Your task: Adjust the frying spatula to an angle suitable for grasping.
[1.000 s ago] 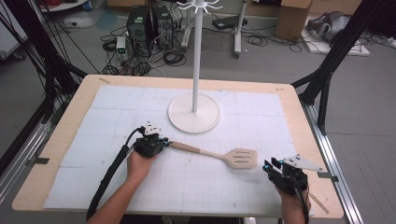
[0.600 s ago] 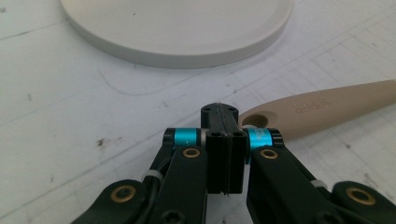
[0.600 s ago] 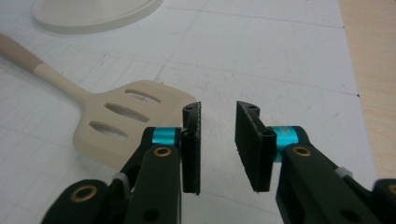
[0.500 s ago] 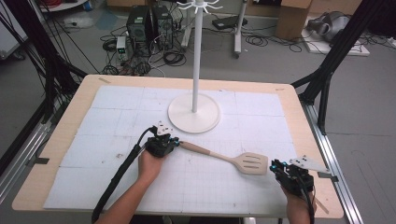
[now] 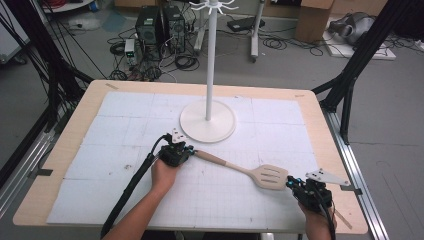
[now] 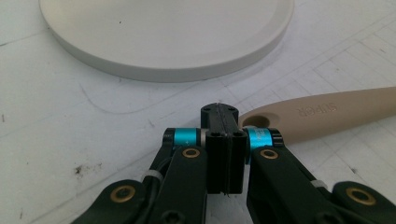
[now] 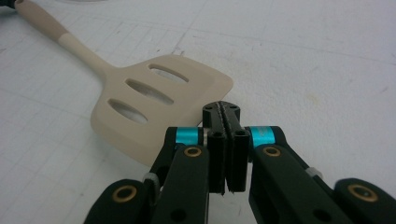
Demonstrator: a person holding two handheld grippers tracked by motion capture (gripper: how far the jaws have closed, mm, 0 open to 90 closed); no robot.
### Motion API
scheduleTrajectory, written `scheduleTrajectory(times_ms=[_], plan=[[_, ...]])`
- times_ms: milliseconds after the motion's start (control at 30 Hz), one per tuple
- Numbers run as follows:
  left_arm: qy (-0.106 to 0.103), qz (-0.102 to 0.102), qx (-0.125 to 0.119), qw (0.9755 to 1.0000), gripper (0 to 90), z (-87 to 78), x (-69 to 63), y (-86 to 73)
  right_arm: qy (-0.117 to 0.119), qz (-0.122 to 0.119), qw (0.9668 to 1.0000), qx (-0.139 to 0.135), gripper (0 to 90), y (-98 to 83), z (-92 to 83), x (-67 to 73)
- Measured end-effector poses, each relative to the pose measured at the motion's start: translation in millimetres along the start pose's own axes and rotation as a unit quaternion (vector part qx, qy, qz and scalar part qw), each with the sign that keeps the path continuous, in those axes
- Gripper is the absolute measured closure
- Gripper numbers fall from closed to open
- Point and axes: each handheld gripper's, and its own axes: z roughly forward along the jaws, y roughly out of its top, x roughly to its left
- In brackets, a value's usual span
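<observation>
Your left gripper [image 6: 223, 122] pressed together beside the spatula [image 5: 242, 170] handle end | right gripper [image 7: 221, 114] just closing, nothing between, at the slotted blade | white gridded mat [image 5: 125, 165], stand base [image 5: 207, 121] near | stand top cut off

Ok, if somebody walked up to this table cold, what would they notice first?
Probably the beige slotted spatula lying slantwise on the white gridded mat, with a shut black gripper at each end: the left gripper by the handle tip, the right gripper at the blade's edge. Behind it, the tall white hook stand rises from its round base at mid-table.
</observation>
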Motion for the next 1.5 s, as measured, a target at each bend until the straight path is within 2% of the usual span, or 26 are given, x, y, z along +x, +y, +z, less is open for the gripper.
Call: scheduleTrajectory(times_ms=[300,400,433,467,500,533,567,600,633,667,767,800,833,867,900,933,967,1000,1033,1100,1133,1200,1300,1333,1400,1500], plan=[[0.01,0.001,0.0,0.9999,89.4,4.4,-0.9,3.8,0.012,0.012,0.9998,0.004,89.2,-8.3,-11.3,9.6],[0.009,-0.005,-0.003,0.9999,88.2,4.5,1.2,4.0,0.012,0.01,0.9999,0.003,89.2,-8.0,-12.4,10.2],[0.007,-0.014,-0.007,0.9998,85.8,4.1,3.1,4.0,0.013,0.008,0.9999,0.002,88.9,-7.8,-12.8,10.1],[0.005,-0.022,-0.013,0.9997,81.9,2.9,5.4,4.5,0.013,0.01,0.9999,0.0,85.0,-7.5,-13.3,10.6],[0.002,-0.023,-0.02,0.9995,75.1,0.6,7.4,5.3,0.0,0.011,0.9999,-0.01,76.5,-5.9,-16.1,10.3],[0.007,-0.014,-0.031,0.9994,70.9,-8.3,11.6,6.7,-0.002,0.015,0.9996,-0.022,69.0,-5.2,-18.2,9.5],[0.007,-0.014,-0.031,0.9994,66.6,-8.3,11.6,6.7,-0.008,0.018,0.9992,-0.035,59.3,-4.8,-20.3,8.3],[0.005,-0.015,-0.056,0.9983,64.3,-20.8,15.8,6.4,-0.016,0.018,0.9984,-0.051,52.3,-4.5,-22.5,6.6],[0.005,-0.013,-0.072,0.9973,62.1,-27.8,17.6,5.5,-0.013,0.019,0.9975,-0.067,47.5,-4.2,-25.1,5.4],[0.005,-0.013,-0.072,0.9973,59.2,-27.8,17.6,5.5,-0.015,0.016,0.9963,-0.083,42.9,-4.0,-27.5,4.3],[0.001,-0.001,-0.103,0.9947,49.6,-49.2,21.8,3.8,-0.02,0.01,0.9942,-0.105,34.5,-3.0,-31.3,3.9],[-0.002,0.0,-0.139,0.9904,46.7,-64.5,24.5,-0.4,-0.022,0.001,0.9927,-0.118,28.1,-2.2,-33.9,4.3],[-0.002,0.0,-0.139,0.9904,44.0,-64.5,24.5,-0.4,-0.022,0.001,0.9927,-0.118,28.1,-2.2,-33.9,4.3],[-0.01,-0.008,-0.157,0.9876,40.8,-77.8,27.4,-5.1,-0.022,-0.004,0.9915,-0.128,24.6,-1.2,-34.5,5.3],[-0.01,-0.008,-0.157,0.9876,37.3,-77.8,27.4,-5.1,-0.022,-0.004,0.9915,-0.128,24.6,-1.2,-34.5,5.3],[-0.014,-0.008,-0.159,0.9871,32.3,-83.8,28.4,-6.6,-0.018,-0.011,0.9911,-0.131,20.3,0.1,-33.6,5.8],[-0.012,-0.01,-0.175,0.9844,32.3,-90.2,28.9,-9.9,-0.018,-0.011,0.9911,-0.131,20.3,0.1,-33.6,5.8],[-0.019,-0.016,-0.197,0.98,30.9,-102.8,32.2,-17.0,-0.012,-0.021,0.9904,-0.136,19.7,1.5,-32.3,7.4],[-0.019,-0.016,-0.197,0.98,28.8,-102.8,32.2,-17.0,-0.012,-0.021,0.9904,-0.136,19.7,1.5,-32.3,7.4],[-0.025,-0.018,-0.215,0.9762,24.7,-117.1,37.0,-28.7,-0.001,-0.037,0.9897,-0.139,19.5,4.0,-30.1,9.8],[-0.025,-0.018,-0.215,0.9762,24.5,-117.1,37.0,-28.7,-0.001,-0.037,0.9897,-0.139,19.5,4.0,-30.1,9.8],[-0.03,-0.016,-0.221,0.9746,20.5,-128.8,42.8,-43.3,0.012,-0.053,0.9883,-0.142,19.7,6.4,-27.8,12.8],[-0.037,-0.02,-0.225,0.9736,19.0,-135.5,46.9,-52.4,0.025,-0.064,0.9865,-0.149,21.8,8.0,-27.3,14.7],[-0.042,-0.017,-0.222,0.974,19.0,-138.7,48.8,-56.2,0.025,-0.064,0.9865,-0.149,21.8,8.0,-27.3,14.7],[-0.04,-0.009,-0.229,0.9726,17.5,-147.4,50.8,-67.1,0.035,-0.061,0.9859,-0.152,20.3,9.4,-26.0,16.4],[-0.039,-0.012,-0.234,0.9715,16.4,-150.9,52.9,-68.7,0.037,-0.052,0.9863,-0.152,17.8,10.2,-25.5,18.1]])
